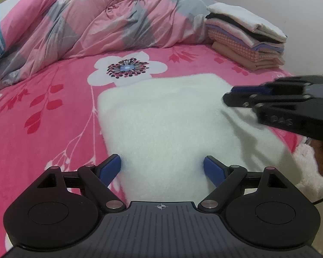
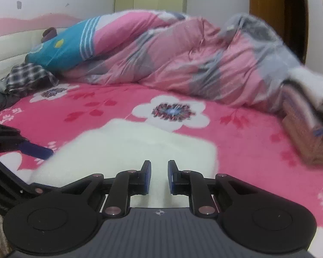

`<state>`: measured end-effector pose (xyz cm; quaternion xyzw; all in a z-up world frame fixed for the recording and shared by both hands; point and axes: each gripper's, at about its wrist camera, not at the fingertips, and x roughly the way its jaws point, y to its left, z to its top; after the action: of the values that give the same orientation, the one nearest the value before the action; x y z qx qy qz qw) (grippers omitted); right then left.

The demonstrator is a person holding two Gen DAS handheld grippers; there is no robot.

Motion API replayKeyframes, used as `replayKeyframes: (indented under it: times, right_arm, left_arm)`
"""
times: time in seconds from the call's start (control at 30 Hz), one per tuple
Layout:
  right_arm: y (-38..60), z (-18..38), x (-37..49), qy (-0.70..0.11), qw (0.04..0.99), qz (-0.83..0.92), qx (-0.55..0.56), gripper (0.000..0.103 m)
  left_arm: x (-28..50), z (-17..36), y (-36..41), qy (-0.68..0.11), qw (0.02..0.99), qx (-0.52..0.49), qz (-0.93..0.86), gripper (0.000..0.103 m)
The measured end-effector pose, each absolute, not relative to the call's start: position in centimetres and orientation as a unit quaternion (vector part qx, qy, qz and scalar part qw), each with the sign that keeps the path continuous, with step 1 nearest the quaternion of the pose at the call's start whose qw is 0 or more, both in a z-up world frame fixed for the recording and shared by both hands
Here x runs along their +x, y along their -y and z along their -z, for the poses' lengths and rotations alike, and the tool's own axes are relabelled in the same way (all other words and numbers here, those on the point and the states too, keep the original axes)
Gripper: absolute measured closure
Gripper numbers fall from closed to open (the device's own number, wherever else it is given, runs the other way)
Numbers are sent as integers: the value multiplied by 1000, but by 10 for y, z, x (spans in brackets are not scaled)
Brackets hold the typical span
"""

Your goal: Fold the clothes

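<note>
On pink bedsheet (image 1: 53, 111): folded white garment (image 1: 161, 124)

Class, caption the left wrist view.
Open left gripper over a fluffy white garment on a pink floral bedsheet.

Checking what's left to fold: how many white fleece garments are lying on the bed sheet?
1: the white fleece garment lies flat on the pink sheet, in front of both claws. Others may be hidden off-frame.

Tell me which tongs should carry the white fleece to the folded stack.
Right, probably. The folded stack sits on the right side of the bed, and the right tongs hang over the white fleece nearest it. The left tongs are wide open at its near edge.
</note>
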<state>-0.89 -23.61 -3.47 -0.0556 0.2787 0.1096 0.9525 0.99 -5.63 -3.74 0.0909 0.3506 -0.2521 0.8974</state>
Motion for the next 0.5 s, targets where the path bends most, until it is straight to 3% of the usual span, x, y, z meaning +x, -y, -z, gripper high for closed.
replayKeyframes:
  times: [0.07, 0.3, 0.5]
  right_arm:
    - [237, 53, -1, -286, 949, -115, -68, 86]
    - [245, 27, 12, -280, 954, -97, -49, 86]
    - [250, 54, 36, -299, 948, -94, -49, 88]
  left_arm:
    - [10, 38, 58, -352, 898, 92, 249, 17]
    - [11, 37, 62, -353, 899, 98, 240, 14]
    - [6, 29, 61, -341, 905, 99, 236, 17]
